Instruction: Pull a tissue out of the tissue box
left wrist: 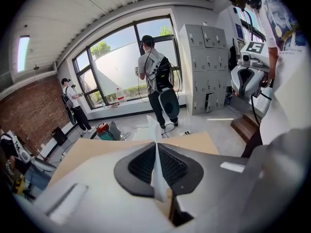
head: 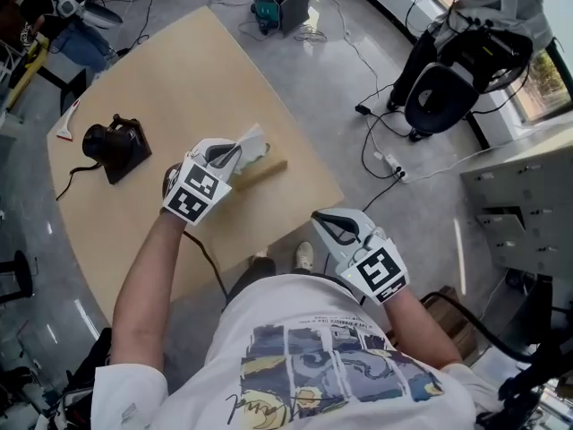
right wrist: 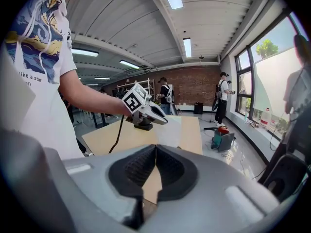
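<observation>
Tissue (left wrist: pixel 152 129), white and thin, pinched upright in left gripper (left wrist: pixel 156 152) fingers, right gripper (right wrist: pixel 155 152) fingers closed, empty

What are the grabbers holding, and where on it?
The left gripper pinches a white tissue partway along, one end sticking out past its tips. The right gripper is shut on nothing.

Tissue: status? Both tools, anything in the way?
Left tool shut on tissue, held above tissue box. Right tool shut, empty, off the table edge. Nothing in the way.
</observation>
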A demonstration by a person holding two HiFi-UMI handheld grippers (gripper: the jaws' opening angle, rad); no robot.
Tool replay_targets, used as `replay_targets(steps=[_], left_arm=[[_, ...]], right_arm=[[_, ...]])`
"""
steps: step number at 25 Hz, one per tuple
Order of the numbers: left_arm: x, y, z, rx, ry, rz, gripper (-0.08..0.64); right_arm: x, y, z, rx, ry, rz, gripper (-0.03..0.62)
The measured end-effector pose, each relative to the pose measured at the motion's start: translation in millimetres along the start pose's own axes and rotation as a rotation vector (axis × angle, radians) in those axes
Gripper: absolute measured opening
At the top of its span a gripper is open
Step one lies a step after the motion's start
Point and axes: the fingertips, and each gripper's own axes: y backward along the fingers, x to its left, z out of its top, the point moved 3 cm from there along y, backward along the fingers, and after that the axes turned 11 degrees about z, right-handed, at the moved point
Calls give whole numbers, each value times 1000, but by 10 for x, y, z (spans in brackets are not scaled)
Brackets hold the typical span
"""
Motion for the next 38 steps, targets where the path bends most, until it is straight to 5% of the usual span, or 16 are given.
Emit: replay_targets(steps=[19,38], left_arm=[[-387,1285,721,-100,-7,105,8],[-982,2030,973,-168,14,-30,8]], right_arm=[[-7,10,-29,-12,74,108,5],[66,-100,78,-6,105,119,5]])
